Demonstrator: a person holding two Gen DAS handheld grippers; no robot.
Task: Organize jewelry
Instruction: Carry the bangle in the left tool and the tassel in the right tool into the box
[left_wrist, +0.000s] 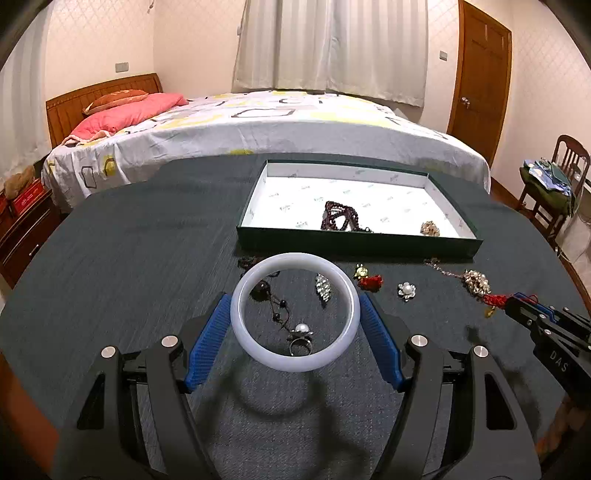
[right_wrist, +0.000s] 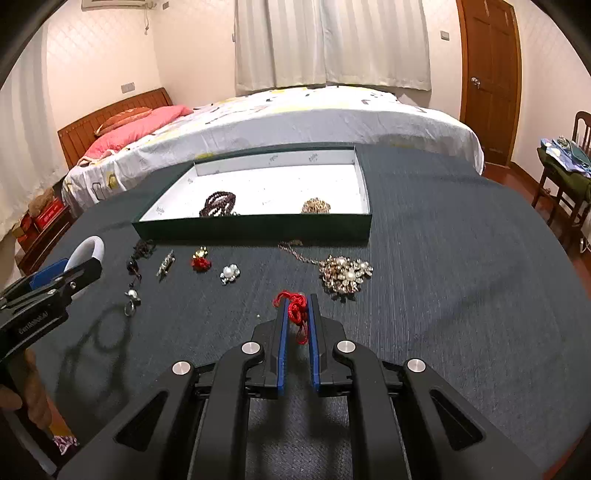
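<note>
Behind the dark table stands a bed. On the table sits a green tray holding a dark red bead strand and a gold brooch. The left gripper clamps a white bangle above the table; the right gripper pinches a red tassel charm. Brooches and a ring lie loose before the tray.

Warm indoor lighting from overhead; soft shadows on the tabletop; strong fisheye bending, dark vignetted corners, mild softness.
</note>
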